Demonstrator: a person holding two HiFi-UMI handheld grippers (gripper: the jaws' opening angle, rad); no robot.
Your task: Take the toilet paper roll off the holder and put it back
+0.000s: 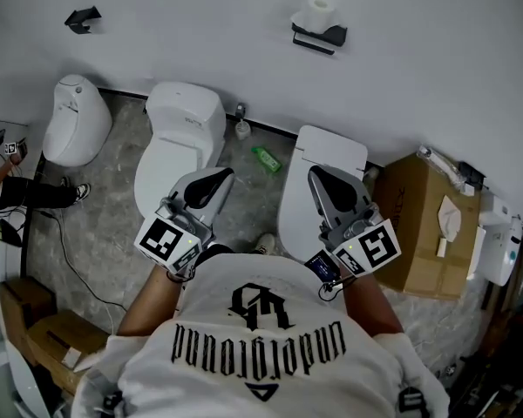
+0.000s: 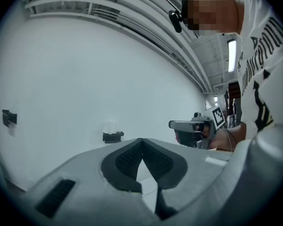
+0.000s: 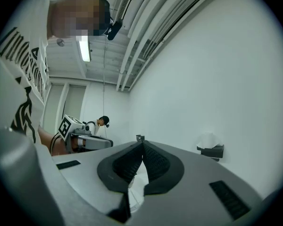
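So the white toilet paper roll [image 1: 318, 10] sits on top of the black wall-mounted holder [image 1: 324, 35], up on the plain white wall [image 1: 436, 68] and well apart from both grippers. The left gripper [image 1: 219, 178] is clenched tight, its pads meeting at the tip with nothing between them. The right gripper [image 1: 318, 175] is the same deal: closed and empty. They're held side by side, pointing toward that wall, one over a white ceramic toilet [image 1: 179, 142] and the other over a second white toilet [image 1: 331, 146]. A green bottle [image 1: 266, 158] lies on the grey stone floor [image 1: 105, 233] between the toilets. A brown cardboard box [image 1: 418, 233] stands just beside the second one.
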